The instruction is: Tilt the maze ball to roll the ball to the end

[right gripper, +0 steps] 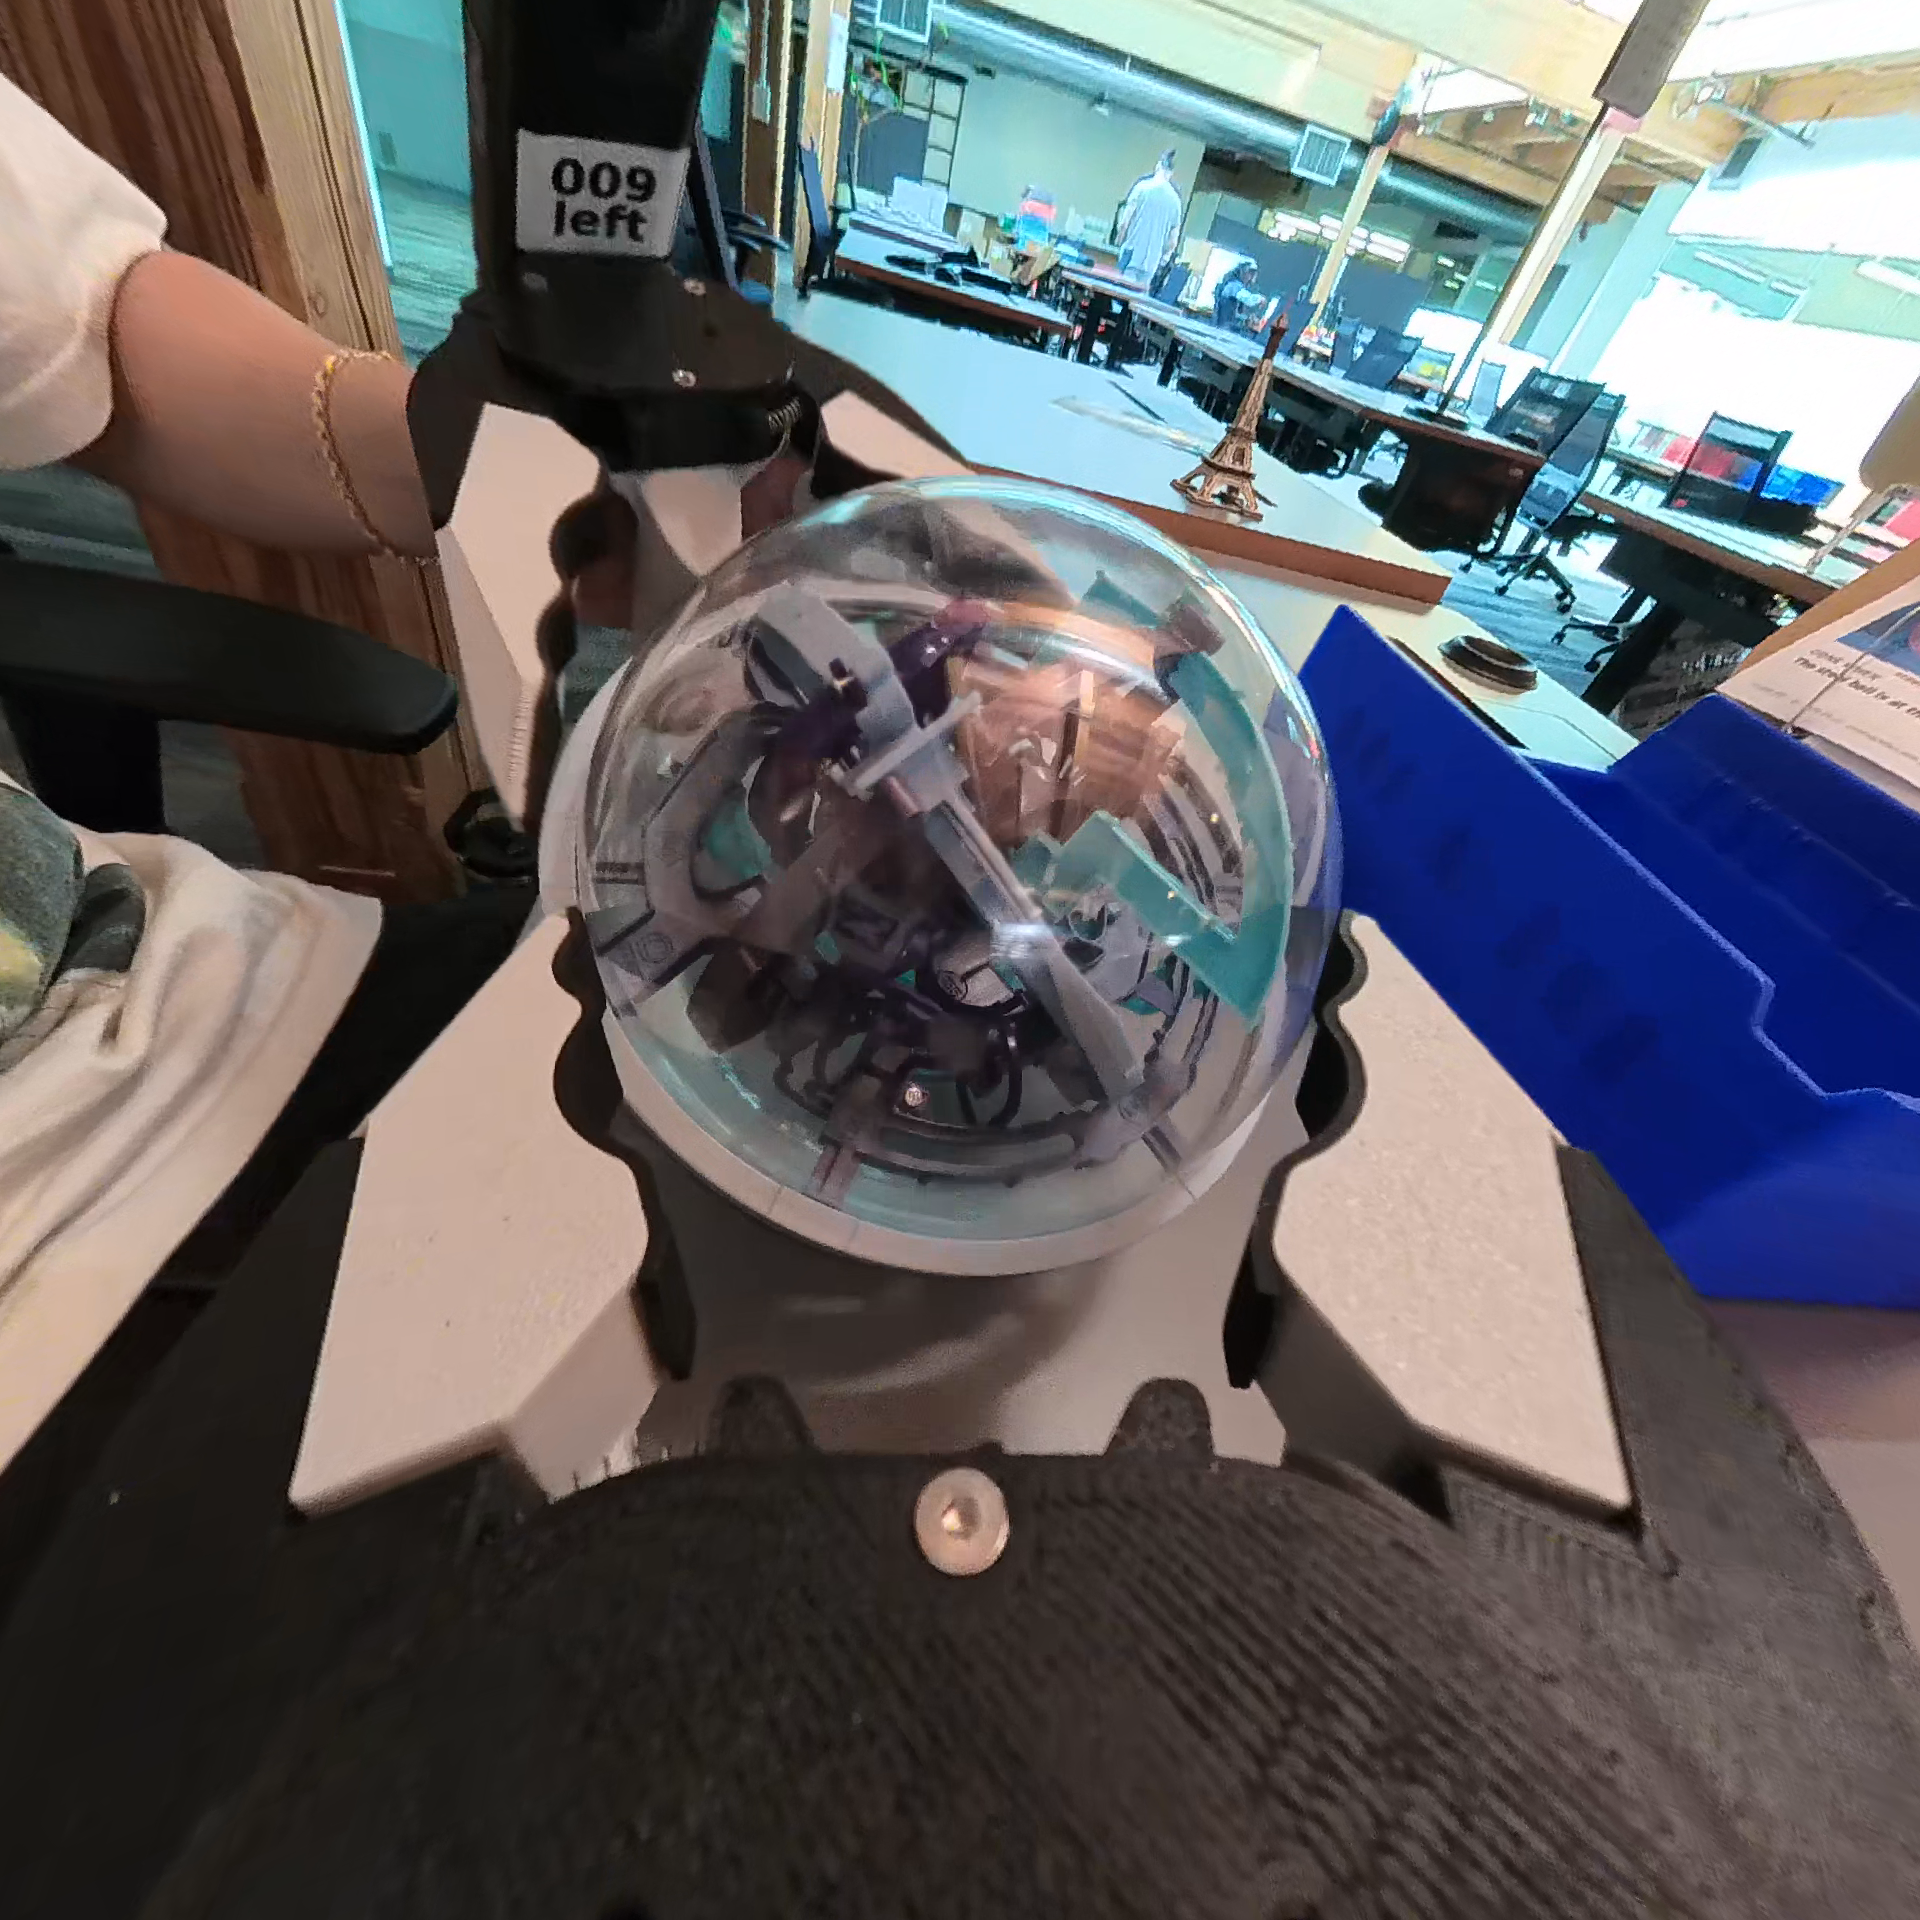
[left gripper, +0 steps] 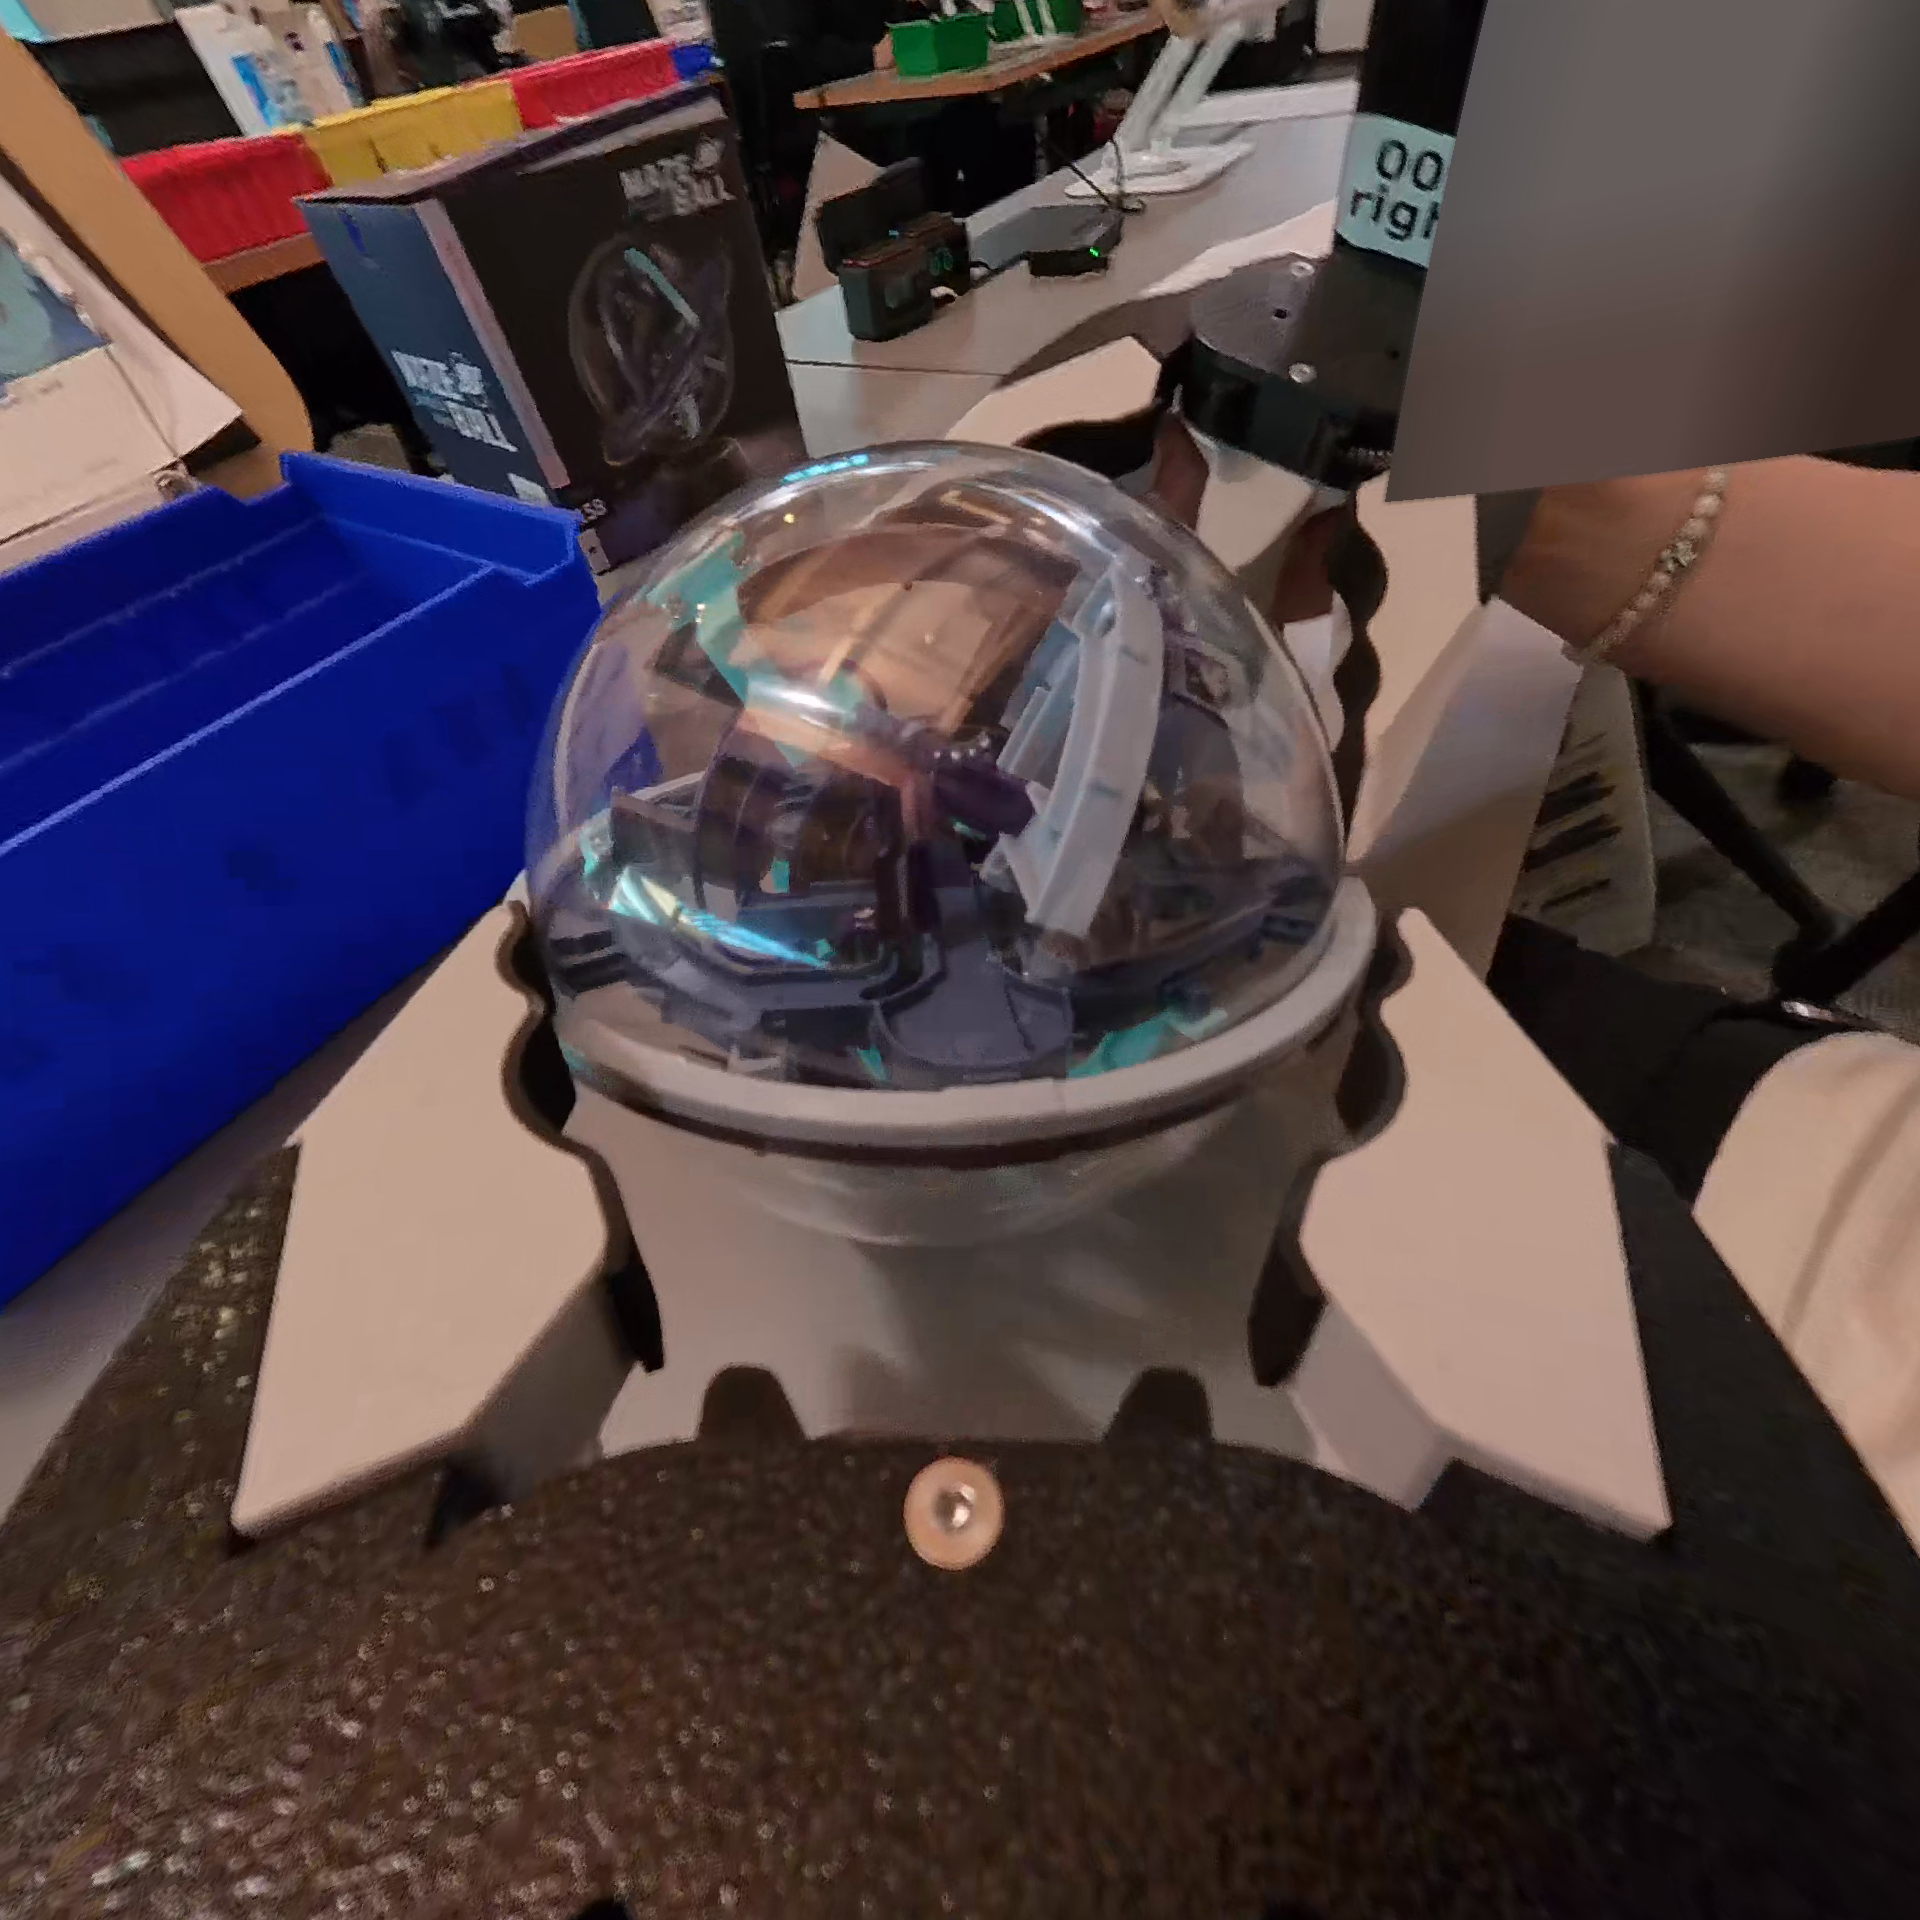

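In the left wrist view, the left claw [left gripper: 940, 997] holds the maze ball [left gripper: 935, 769] between its two fingers [left gripper: 436, 1122], which press against the ball's white equator band. A blue bin [left gripper: 239, 748] sits on the surface [left gripper: 62, 1351] to the left, with a dark box [left gripper: 561, 312] behind it. The right claw [left gripper: 1262, 488] grips the ball's far side.

In the right wrist view, the right claw [right gripper: 951, 1049] clasps the same ball [right gripper: 935, 852], tilted so its clear dome faces the camera. A small steel ball [right gripper: 914, 1093] rests on a lower track. The left claw [right gripper: 665, 520] grips the far side.
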A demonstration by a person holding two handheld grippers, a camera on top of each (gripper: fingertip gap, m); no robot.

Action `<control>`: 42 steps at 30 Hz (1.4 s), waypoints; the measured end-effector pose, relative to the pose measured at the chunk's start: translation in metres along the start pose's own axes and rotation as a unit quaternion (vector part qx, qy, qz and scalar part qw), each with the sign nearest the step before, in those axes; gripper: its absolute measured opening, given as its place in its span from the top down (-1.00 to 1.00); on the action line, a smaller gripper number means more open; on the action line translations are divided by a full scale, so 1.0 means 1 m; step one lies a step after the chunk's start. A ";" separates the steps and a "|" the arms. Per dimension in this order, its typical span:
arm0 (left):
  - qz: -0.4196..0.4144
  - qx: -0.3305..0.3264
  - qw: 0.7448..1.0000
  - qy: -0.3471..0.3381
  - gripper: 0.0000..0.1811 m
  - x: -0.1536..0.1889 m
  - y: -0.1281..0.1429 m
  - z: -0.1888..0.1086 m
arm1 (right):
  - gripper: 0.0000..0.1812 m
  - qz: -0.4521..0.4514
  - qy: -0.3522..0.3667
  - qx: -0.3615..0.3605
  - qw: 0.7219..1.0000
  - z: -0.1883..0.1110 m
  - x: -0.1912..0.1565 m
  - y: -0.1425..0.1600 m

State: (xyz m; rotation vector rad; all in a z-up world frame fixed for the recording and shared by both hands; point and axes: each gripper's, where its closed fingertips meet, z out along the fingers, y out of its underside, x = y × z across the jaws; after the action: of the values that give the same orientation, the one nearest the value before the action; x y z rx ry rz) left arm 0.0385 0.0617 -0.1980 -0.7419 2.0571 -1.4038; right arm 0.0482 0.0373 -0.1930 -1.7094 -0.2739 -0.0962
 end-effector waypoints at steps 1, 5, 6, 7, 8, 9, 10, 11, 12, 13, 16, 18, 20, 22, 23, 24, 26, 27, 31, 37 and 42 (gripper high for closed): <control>0.011 -0.009 1.000 0.014 -0.66 0.001 0.002 -0.001 | -0.48 0.003 -0.002 0.000 1.000 0.000 0.001 0.000; 0.103 -0.072 0.989 0.073 -0.67 0.002 0.023 -0.011 | -0.48 0.011 -0.017 0.011 1.000 0.000 0.002 -0.002; 0.124 -0.079 0.986 0.078 -0.64 -0.001 0.025 -0.013 | -0.48 0.011 -0.020 0.011 1.000 0.001 0.002 -0.002; 0.144 -0.079 0.983 0.080 -0.60 -0.004 0.026 -0.014 | -0.48 0.013 -0.022 0.010 1.000 0.002 0.002 -0.003; 0.163 -0.073 0.981 0.081 -0.57 -0.007 0.025 -0.014 | -0.48 0.014 -0.024 0.009 1.000 0.003 0.003 -0.003; 0.182 -0.065 0.978 0.080 -0.53 -0.011 0.022 -0.014 | -0.48 0.014 -0.026 0.009 1.000 0.004 0.003 -0.004; 0.204 -0.057 0.974 0.078 -0.53 -0.015 0.020 -0.014 | -0.48 0.013 -0.029 0.008 0.999 0.005 0.003 -0.004; 0.226 -0.051 0.970 0.079 -0.55 -0.019 0.017 -0.013 | -0.48 0.011 -0.031 0.008 0.999 0.006 0.002 -0.005; 0.241 -0.042 0.966 0.083 -0.57 -0.023 0.014 -0.011 | -0.48 0.010 -0.033 0.008 0.999 0.007 0.002 -0.006; 0.250 -0.038 0.963 0.092 -0.63 -0.024 0.012 -0.008 | -0.48 0.009 -0.033 0.008 0.999 0.009 0.002 -0.007; 0.253 -0.063 0.955 0.141 -0.64 -0.016 0.019 -0.001 | -0.48 0.007 -0.034 0.008 0.999 0.011 0.002 -0.008; 0.265 -0.075 0.951 0.140 -0.70 -0.015 0.021 0.005 | -0.48 0.009 -0.032 0.004 0.999 0.011 0.002 -0.007; 0.274 -0.078 0.950 0.130 -0.70 -0.015 0.019 0.009 | -0.48 0.010 -0.028 -0.001 1.000 0.009 0.003 -0.006; 0.270 -0.084 0.952 0.117 -0.71 -0.015 0.018 0.011 | -0.47 0.004 -0.018 -0.006 1.000 0.007 0.003 -0.005; 0.265 -0.092 0.954 0.107 -0.71 -0.016 0.019 0.012 | -0.45 0.001 -0.007 -0.007 1.000 0.005 0.004 -0.006; 0.257 -0.098 0.956 0.097 -0.71 -0.017 0.019 0.012 | -0.44 -0.001 0.007 -0.007 1.000 0.003 0.005 -0.008; 0.236 -0.107 0.963 0.076 -0.70 -0.018 0.019 0.012 | -0.42 -0.005 0.037 -0.007 0.999 -0.002 0.007 -0.011; 0.228 -0.111 0.965 0.067 -0.70 -0.018 0.019 0.012 | -0.41 -0.005 0.046 -0.005 0.999 -0.004 0.006 -0.013; 0.207 -0.111 0.971 0.044 -0.65 -0.011 0.012 0.013 | -0.48 -0.026 0.054 -0.029 0.998 -0.003 -0.005 -0.009; 0.215 -0.099 0.971 0.039 -0.67 -0.005 0.010 0.013 | -0.50 -0.067 0.076 -0.068 0.993 0.000 0.000 0.002; 0.177 -0.071 0.976 0.102 -0.67 0.005 0.004 -0.004 | -0.50 -0.100 0.067 -0.075 0.990 0.001 -0.006 0.001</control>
State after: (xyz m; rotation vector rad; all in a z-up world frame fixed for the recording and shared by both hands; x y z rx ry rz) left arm 0.0319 0.0619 -0.2013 -0.2700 2.3264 -1.1800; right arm 0.0431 0.0377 -0.1956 -1.8116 -0.3451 -0.3865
